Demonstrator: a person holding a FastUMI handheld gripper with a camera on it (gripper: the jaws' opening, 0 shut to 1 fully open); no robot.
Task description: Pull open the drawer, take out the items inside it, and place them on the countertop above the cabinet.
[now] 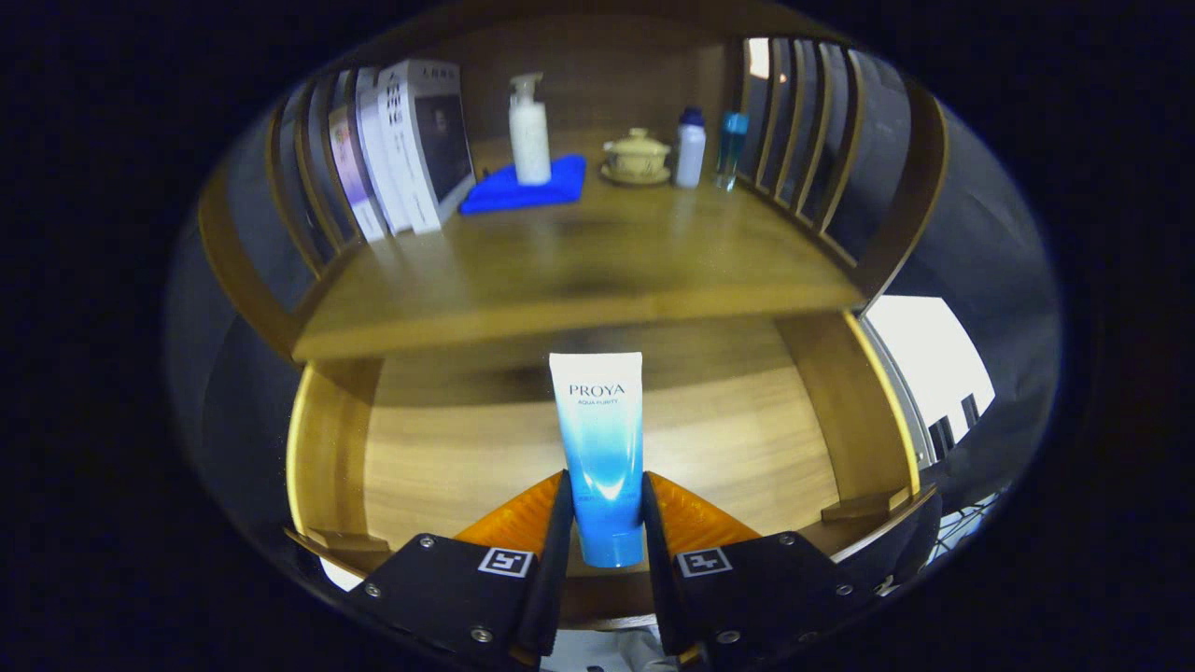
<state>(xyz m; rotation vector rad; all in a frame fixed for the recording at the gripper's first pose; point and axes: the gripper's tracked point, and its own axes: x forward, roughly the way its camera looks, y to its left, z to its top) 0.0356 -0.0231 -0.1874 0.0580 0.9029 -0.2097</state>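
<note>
The cabinet (233,271) is standing with its counter (579,261) lying above the open drawer (448,448), whose pale wood floor is showing bare around the tube. Slatted wooden sides (803,131) are rising at both ends of the counter. Books (401,140) are leaning at the counter's left end. A blue cloth (551,182) is lying toward the counter's rear, carrying a white pump bottle (529,131). A lidded cup on a saucer (637,157), a white bottle (690,147) and a blue bottle (733,147) are standing in a row at the counter's rear right. The hand-held gripper (607,523) is clamping the tube (599,448) near its cap end, both fingers (523,518) pressing its sides; the tube is pointing crimp-end toward the counter, over the drawer and just short of the counter's front edge.
</note>
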